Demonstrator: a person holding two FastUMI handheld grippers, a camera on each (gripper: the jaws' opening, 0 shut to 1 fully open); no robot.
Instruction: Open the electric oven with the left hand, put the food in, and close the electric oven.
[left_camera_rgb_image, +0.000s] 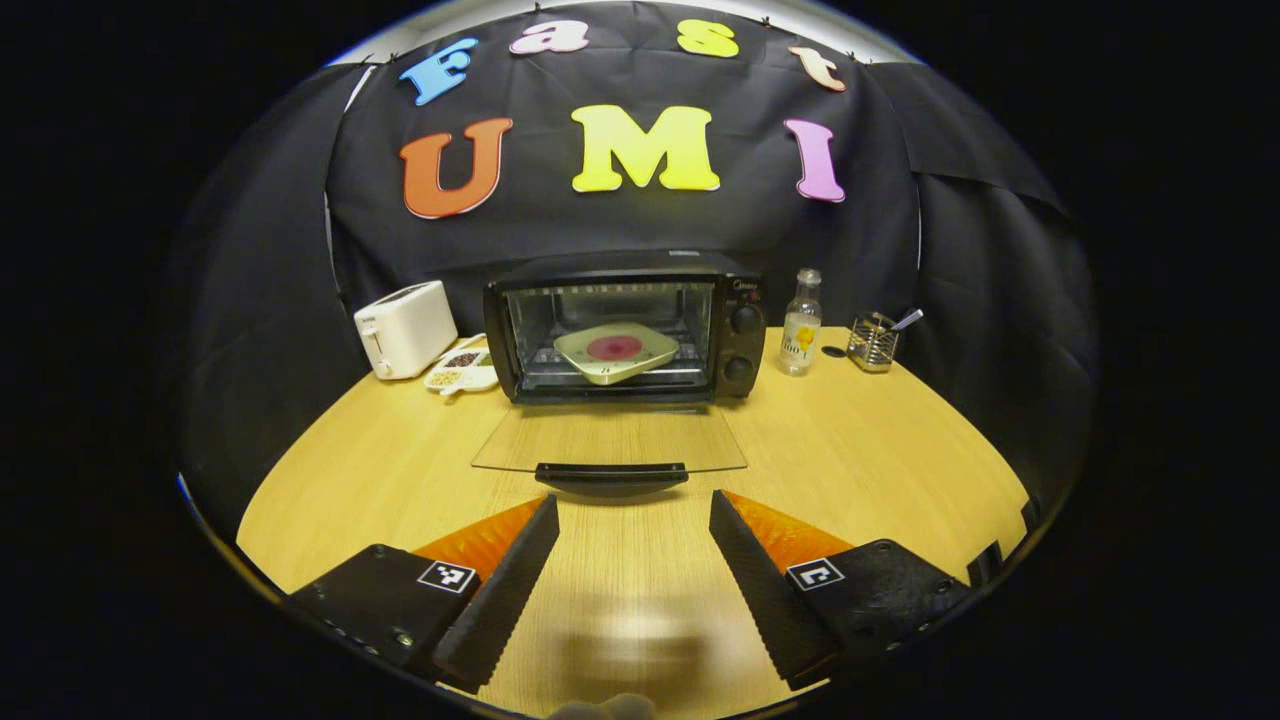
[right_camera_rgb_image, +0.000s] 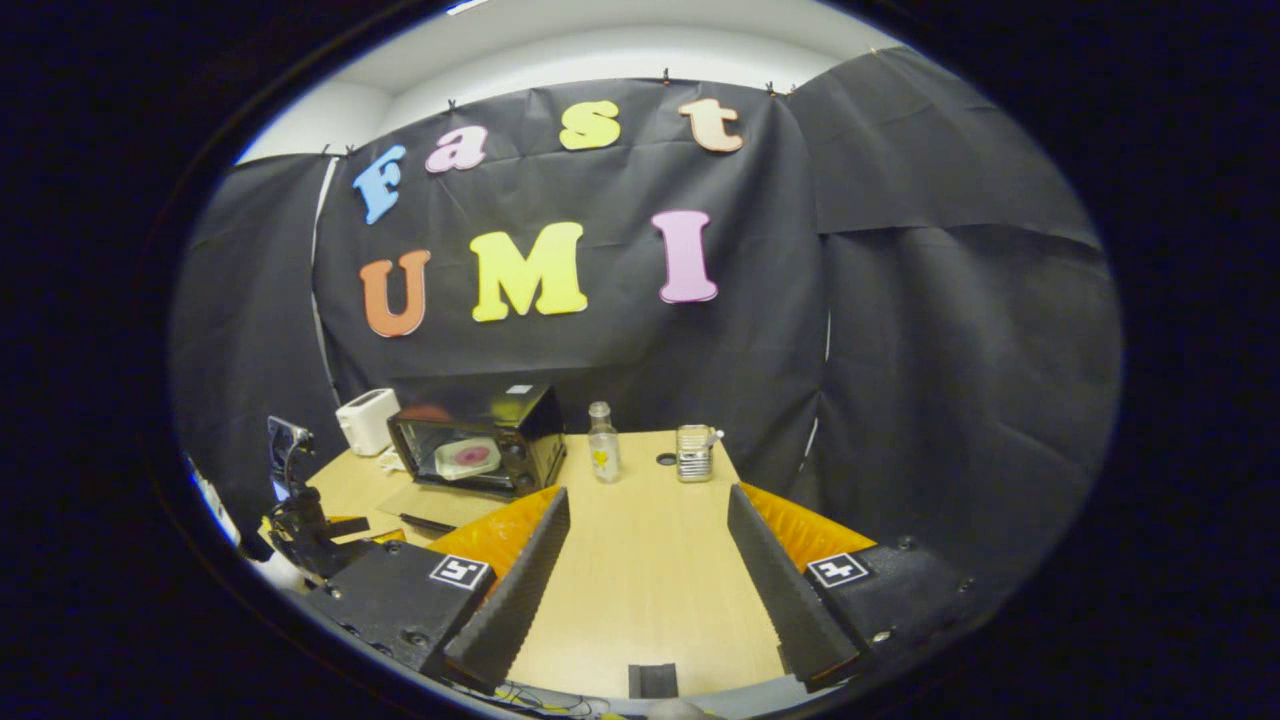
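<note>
Oven (left_camera_rgb_image: 625, 325) sits at the back of the tabletop (left_camera_rgb_image: 850, 450), door (left_camera_rgb_image: 610, 440) dropped flat in front of it. Inside on the rack, a plate (left_camera_rgb_image: 615, 350) with a red round of food (left_camera_rgb_image: 614, 347), possibly a patty. Left tool (left_camera_rgb_image: 632, 535) hangs just short of the door handle (left_camera_rgb_image: 610, 476), fingers apart, gripping nothing. Right tool (right_camera_rgb_image: 645, 540) is off to the oven's right, also spread and empty. Toaster (left_camera_rgb_image: 405, 328) and a snack dish (left_camera_rgb_image: 462, 370) left of the oven; bottle (left_camera_rgb_image: 800, 322) and wire holder (left_camera_rgb_image: 872, 341) to its right.
</note>
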